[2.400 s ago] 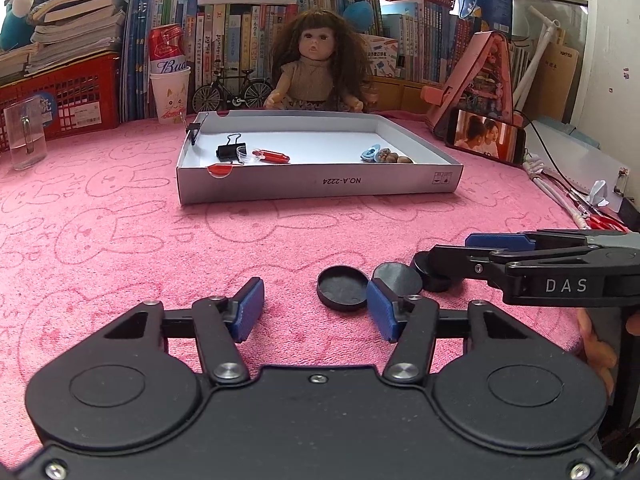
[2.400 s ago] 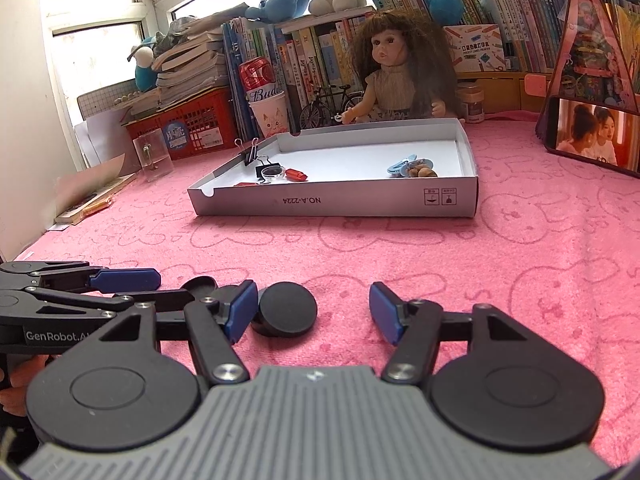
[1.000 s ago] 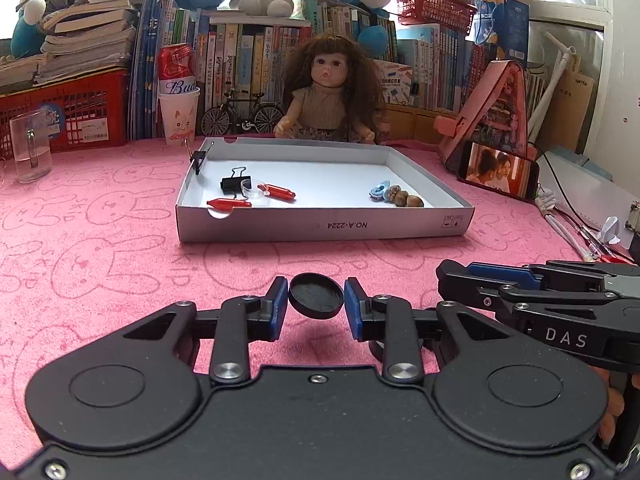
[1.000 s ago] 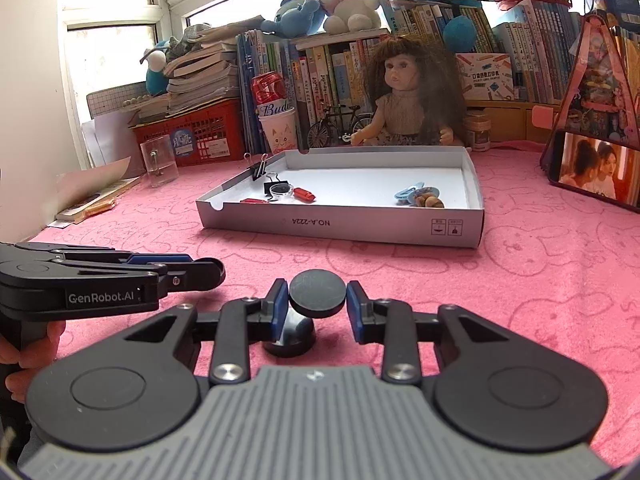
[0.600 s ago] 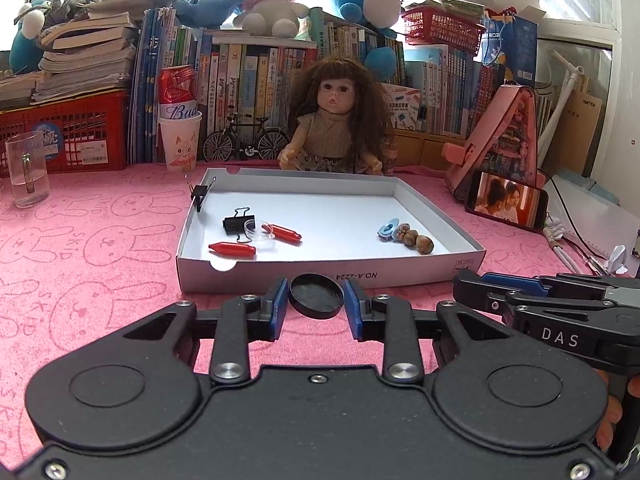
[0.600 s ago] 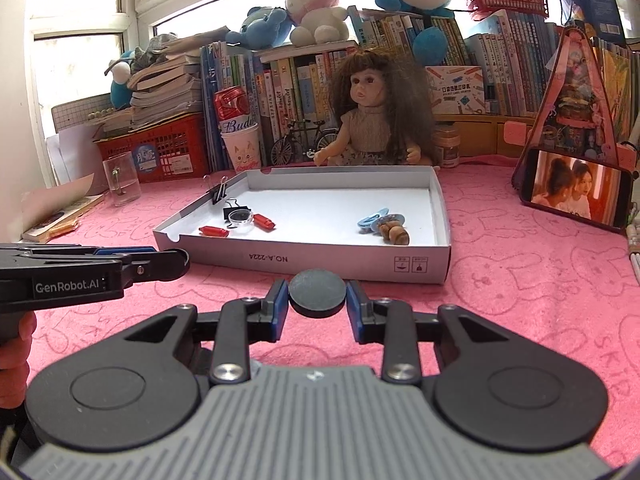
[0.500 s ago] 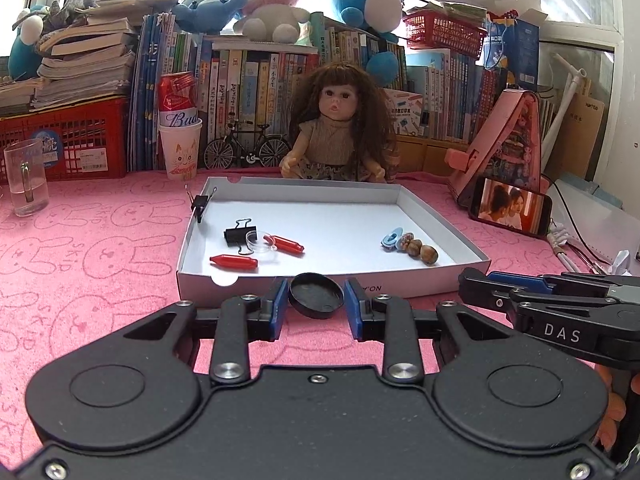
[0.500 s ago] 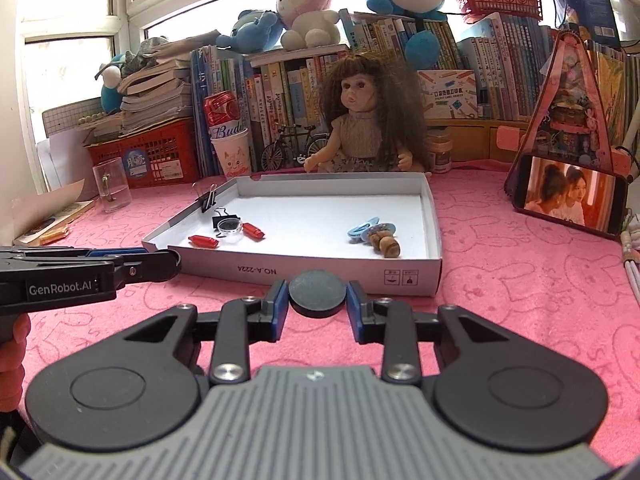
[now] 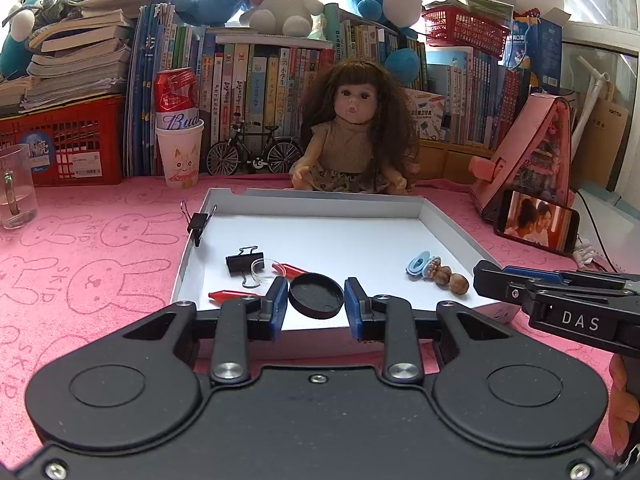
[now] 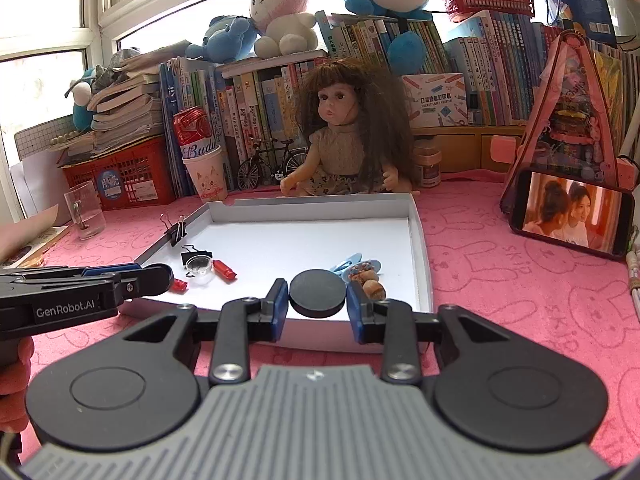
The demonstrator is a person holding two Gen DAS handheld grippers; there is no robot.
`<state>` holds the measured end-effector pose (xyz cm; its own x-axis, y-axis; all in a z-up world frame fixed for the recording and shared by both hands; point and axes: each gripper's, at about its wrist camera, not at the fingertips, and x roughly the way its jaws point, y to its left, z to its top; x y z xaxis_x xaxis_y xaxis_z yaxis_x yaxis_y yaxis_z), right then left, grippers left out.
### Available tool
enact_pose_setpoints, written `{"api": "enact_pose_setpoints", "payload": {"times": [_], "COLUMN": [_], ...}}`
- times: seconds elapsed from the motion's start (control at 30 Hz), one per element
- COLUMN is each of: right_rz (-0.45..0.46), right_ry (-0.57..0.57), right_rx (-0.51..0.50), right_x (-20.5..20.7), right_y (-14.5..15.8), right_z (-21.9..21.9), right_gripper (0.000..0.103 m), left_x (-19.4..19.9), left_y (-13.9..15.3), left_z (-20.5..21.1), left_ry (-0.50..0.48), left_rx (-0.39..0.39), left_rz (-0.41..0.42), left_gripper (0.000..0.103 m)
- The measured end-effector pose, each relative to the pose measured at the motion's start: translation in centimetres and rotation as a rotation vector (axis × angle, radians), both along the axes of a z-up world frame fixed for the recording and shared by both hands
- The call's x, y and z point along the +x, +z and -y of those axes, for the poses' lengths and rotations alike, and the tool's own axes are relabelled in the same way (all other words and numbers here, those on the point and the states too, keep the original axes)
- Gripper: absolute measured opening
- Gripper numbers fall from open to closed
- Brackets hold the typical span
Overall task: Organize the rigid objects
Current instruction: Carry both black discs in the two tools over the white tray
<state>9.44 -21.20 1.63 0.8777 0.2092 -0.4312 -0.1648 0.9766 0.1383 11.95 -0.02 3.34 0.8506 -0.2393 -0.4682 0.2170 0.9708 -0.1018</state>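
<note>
My left gripper (image 9: 316, 302) is shut on a black round lid (image 9: 316, 295), hollow side up, held above the near edge of the white tray (image 9: 320, 200). The blue pads of my right gripper (image 10: 317, 298) are shut on a black round cap (image 10: 317, 294), flat side up, over the same near edge. The tray holds black binder clips (image 9: 240, 263), red capsules (image 9: 226, 294), a clear small dish (image 10: 199, 265), a blue clip (image 9: 418, 266) and brown nuts (image 9: 450, 278). The right gripper (image 9: 480, 276) shows at the right of the left wrist view.
A doll (image 9: 356, 140) sits behind the tray. A phone (image 10: 572, 212) leans on a pink stand at the right. A glass mug (image 9: 14, 192), paper cup (image 9: 180, 156), red crate (image 9: 64, 140) and books line the back of the pink cloth (image 9: 92, 264).
Both grippers, each holding its black round piece, have moved forward toward the tray and now reach over its near edge. The grips have not changed.
</note>
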Motion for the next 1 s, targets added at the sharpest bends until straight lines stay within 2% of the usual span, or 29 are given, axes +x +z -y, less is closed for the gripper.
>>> {"api": "enact_pose_setpoints", "payload": {"times": [0.3, 1.0], "right_rz": [-0.064, -0.178], "right_ry": [-0.005, -0.007], "right_rx": [0.008, -0.055], "right_x": [3.6, 7.3], "right_y": [-0.7, -2.6], "right_z": [-0.1, -0.7], "right_gripper": [0.036, 0.036], "left_x": [3.5, 6.4], "left_y": [-1.3, -3.1], "left_z": [-0.1, 0.0], "left_ry": [0.025, 0.049], "left_rx": [0.014, 0.031], "left_rz": [-0.051, -0.100], "left_gripper": [0.029, 0.029]}}
